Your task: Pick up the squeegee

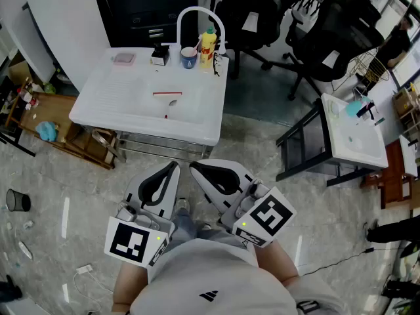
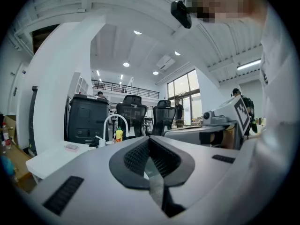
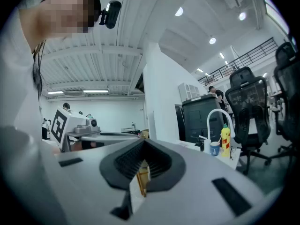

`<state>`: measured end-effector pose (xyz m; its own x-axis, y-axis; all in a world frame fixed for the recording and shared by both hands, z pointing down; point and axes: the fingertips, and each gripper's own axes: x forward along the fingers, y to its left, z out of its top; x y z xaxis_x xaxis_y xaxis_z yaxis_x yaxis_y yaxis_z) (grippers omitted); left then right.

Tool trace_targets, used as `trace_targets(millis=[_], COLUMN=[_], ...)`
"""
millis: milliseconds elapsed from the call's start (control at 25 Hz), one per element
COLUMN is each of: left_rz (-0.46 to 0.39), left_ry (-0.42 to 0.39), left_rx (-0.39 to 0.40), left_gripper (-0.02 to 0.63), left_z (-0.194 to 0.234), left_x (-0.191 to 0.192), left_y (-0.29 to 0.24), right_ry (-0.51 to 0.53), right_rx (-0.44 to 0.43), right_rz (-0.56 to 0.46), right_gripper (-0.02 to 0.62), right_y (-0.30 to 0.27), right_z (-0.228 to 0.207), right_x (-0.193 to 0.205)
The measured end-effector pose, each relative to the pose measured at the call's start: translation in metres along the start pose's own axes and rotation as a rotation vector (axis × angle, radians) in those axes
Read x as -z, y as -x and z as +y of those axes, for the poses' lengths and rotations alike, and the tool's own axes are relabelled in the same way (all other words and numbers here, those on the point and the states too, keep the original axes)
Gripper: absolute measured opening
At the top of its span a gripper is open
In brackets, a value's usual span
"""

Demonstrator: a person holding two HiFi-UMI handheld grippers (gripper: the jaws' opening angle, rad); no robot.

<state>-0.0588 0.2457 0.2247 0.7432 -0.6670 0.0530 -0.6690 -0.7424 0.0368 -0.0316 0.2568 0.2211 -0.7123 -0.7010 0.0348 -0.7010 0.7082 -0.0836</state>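
Observation:
The squeegee (image 1: 167, 96), a red bar on a short handle, lies flat in the basin of the white sink unit (image 1: 111, 104) at the top of the head view. Both grippers hang close to my body, well short of the sink. My left gripper (image 1: 174, 166) is shut with nothing between its pads (image 2: 140, 156). Beside it my right gripper (image 1: 195, 168) is also shut and empty, and its pads (image 3: 154, 161) meet at the tips. Both point level towards the sink. Neither gripper view shows the squeegee.
A white arched faucet (image 1: 197, 12), a yellow bottle (image 1: 207, 46), a blue cup (image 1: 189, 58) and a pink dish (image 1: 123, 59) line the sink's back edge. A second white sink stand (image 1: 354, 136) is at the right, with black office chairs (image 1: 328, 25) behind. Low wooden shelving (image 1: 59, 130) sits at the left.

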Motion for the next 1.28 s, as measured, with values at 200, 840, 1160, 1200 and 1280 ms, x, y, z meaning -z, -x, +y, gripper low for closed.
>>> trace_targets(millis=[200, 840, 1160, 1200, 1280], left_rz=[-0.001, 0.012, 0.016, 0.017, 0.02], left_ry=[0.004, 0.034, 0.048, 0.054, 0.068], left_rx=[0.0, 0.032, 0.063, 0.067, 0.075], left_gripper=[0.011, 0.012, 0.012, 0.012, 0.012], left_z=[0.011, 0.067, 0.111, 0.116, 0.126], left_x=[0.0, 0.003, 0.006, 0.007, 0.008], left_y=[-0.003, -0.046, -0.071, -0.073, -0.076], right_ry=[0.002, -0.078, -0.077, -0.074, -0.07], right_rx=[0.002, 0.05, 0.073, 0.076, 0.083], right_rz=[0.002, 0.008, 0.018, 0.021, 0.026], right_gripper=[0.008, 0.009, 0.009, 0.009, 0.009], right_y=[-0.01, -0.06, -0.105, -0.11, -0.118], right_z=[-0.003, -0.049, -0.074, -0.076, -0.08], right_x=[0.0, 0.004, 0.002, 0.002, 0.002])
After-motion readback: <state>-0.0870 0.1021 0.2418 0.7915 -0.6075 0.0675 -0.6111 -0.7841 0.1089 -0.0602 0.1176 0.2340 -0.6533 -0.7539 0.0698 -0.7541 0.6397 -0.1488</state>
